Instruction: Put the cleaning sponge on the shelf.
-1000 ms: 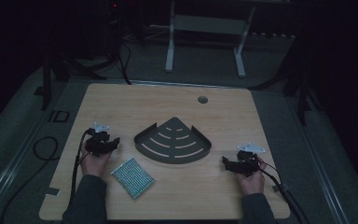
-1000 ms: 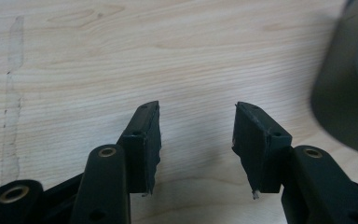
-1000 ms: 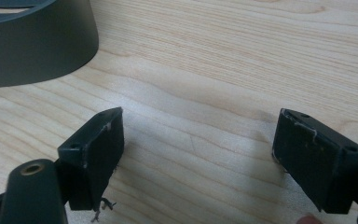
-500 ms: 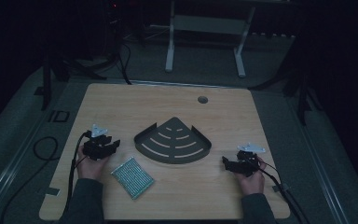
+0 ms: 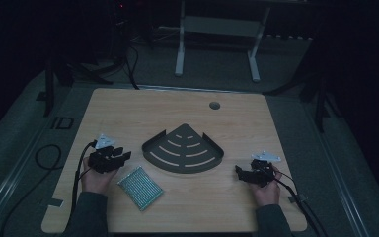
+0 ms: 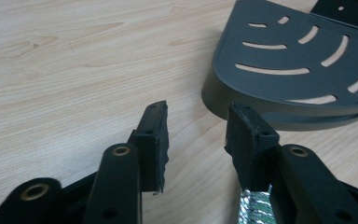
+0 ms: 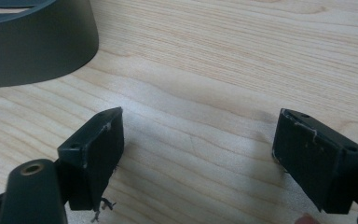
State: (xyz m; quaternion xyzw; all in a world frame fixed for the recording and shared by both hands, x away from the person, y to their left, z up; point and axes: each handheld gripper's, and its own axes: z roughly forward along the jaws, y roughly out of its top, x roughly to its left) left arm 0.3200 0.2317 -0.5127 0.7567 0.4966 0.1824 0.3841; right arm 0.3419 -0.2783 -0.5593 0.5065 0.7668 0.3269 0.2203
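A dark fan-shaped corner shelf (image 5: 183,149) with curved slots lies flat at the middle of the wooden table (image 5: 177,108). A silvery scouring pad (image 5: 140,187) rests in front of it toward the left. My left gripper (image 5: 121,154) sits just left of the shelf, above the pad, jaws open a little with nothing between them; the shelf's curved wall (image 6: 261,112) is right ahead of it and the pad (image 6: 255,210) peeks in below. My right gripper (image 5: 241,172) sits right of the shelf, jaws wide open over bare wood, with the shelf's rim (image 7: 32,42) at upper left.
A round cable hole (image 5: 214,105) is near the table's far edge. Cables (image 5: 49,158) trail off the left side onto the dark floor. A white desk frame (image 5: 217,34) stands beyond the table.
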